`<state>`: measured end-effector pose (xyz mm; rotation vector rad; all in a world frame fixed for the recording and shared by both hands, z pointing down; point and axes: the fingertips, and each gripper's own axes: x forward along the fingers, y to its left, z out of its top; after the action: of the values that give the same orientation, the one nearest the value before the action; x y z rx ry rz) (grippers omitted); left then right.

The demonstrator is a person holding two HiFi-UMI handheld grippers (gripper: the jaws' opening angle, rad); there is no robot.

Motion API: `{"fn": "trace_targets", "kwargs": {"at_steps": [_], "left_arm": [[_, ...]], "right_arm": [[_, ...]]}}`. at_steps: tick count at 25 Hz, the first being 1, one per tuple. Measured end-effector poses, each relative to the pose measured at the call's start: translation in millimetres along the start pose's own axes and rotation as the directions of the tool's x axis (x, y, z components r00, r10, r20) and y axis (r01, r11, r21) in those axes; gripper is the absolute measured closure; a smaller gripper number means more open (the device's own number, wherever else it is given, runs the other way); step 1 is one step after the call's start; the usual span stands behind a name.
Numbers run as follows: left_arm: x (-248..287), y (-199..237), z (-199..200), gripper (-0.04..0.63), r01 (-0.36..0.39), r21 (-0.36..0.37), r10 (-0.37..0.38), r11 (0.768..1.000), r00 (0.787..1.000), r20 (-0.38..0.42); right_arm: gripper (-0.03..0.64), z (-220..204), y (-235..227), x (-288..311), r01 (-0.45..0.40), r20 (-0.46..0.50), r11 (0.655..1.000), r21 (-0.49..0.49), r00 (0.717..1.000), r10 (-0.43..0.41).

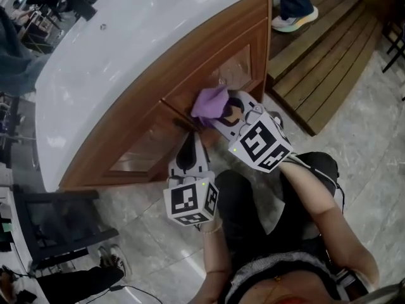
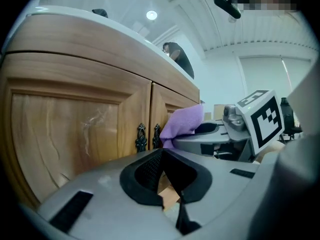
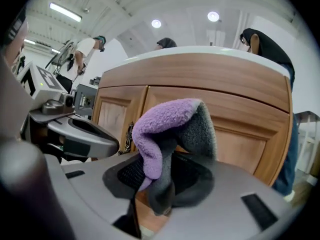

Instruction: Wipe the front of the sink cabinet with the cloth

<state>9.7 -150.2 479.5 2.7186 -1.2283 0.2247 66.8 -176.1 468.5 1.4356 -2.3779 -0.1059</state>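
Grey shiny floor (image 1: 158, 233) spreads out under the sink cabinet (image 1: 190, 75) in the head view. The cabinet is brown wood with a white top (image 1: 126, 37). The right gripper (image 1: 223, 114) holds a purple cloth (image 1: 212, 101) up against the cabinet front, near the middle where the two doors meet. The left gripper (image 1: 190, 141) sits just beside the cloth, close to the cabinet front. A wooden step (image 1: 323, 56) lies by one end of the cabinet. In the left gripper view, the left gripper (image 2: 170, 201) has its jaws pinched together with nothing in them. Two dark handles (image 2: 141, 137) sit on the cabinet doors, and the cloth (image 2: 185, 121) is just beside them. In the right gripper view, the right gripper (image 3: 152, 201) squeezes the cloth (image 3: 165, 129) tight between its jaws. The cloth is purple on one side and grey on the other, and it puffs up in front of the cabinet doors.
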Motion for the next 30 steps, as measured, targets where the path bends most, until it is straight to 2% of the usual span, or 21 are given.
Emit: {"fn": "trace_targets", "kwargs": {"at_steps": [4, 10, 30], "left_arm": [[-7, 7, -6, 0.595, -0.011, 0.005, 0.011, 1.000, 1.000, -0.001], [-7, 9, -9, 0.594, -0.008, 0.013, 0.008, 1.000, 1.000, -0.005], [6, -2, -11, 0.594, 0.004, 0.022, -0.004, 1.000, 1.000, -0.021]], "right_arm": [[0.439, -5, 6, 13, 0.036, 0.004, 0.998, -0.042, 0.999, -0.036], [0.439, -5, 7, 12, 0.037, 0.007, 0.999, -0.038, 0.999, -0.037], [0.439, -6, 7, 14, 0.001, 0.037, 0.999, -0.041, 0.999, 0.000]]}}
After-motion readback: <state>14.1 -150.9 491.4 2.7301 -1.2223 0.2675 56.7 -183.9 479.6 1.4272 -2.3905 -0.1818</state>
